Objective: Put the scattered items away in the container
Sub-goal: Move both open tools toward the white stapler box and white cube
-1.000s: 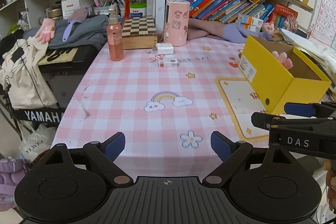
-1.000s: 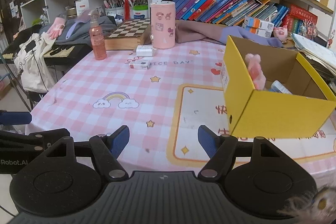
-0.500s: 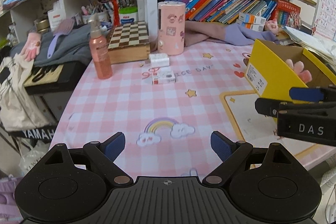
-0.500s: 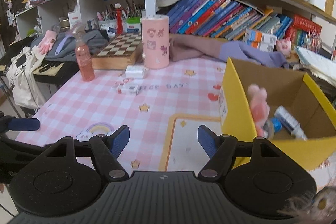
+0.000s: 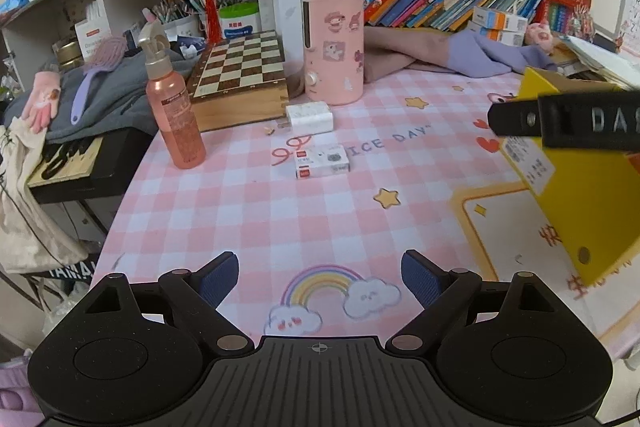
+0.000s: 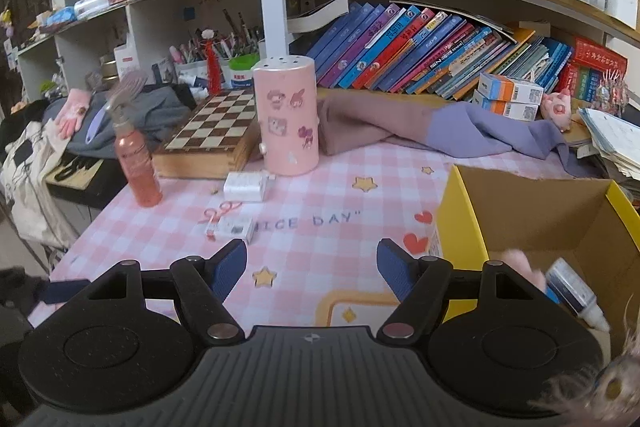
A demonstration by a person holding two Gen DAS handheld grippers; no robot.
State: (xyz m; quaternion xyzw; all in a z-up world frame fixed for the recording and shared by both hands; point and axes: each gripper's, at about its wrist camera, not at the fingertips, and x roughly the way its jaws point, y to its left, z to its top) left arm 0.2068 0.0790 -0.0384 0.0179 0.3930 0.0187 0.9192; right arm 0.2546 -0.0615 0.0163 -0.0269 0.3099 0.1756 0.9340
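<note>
Scattered items lay on the pink checked tablecloth (image 5: 248, 211): a small white box with red labels (image 5: 322, 161) flat near the printed "NICE DAY" words, a white charger block (image 5: 310, 117) just behind it, and a pink spray bottle (image 5: 174, 111) upright near the table's left edge. A pink cylinder with stickers (image 6: 286, 117) stood upright beside a chessboard box (image 6: 210, 137) at the back. The yellow cardboard box (image 6: 460, 223) sat open on the right side of the table, and inside it lay a pink soft item (image 6: 520, 265) and a small white bottle with a blue label (image 6: 574, 293).

The left gripper (image 5: 320, 277) hung over the rainbow print with its 2 fingers wide apart and nothing between them. The right gripper (image 6: 312, 269) hung above the cloth just left of the yellow box, fingers apart and empty too. In the left wrist view, part of the right gripper crossed in front of the yellow box's upper edge.
</note>
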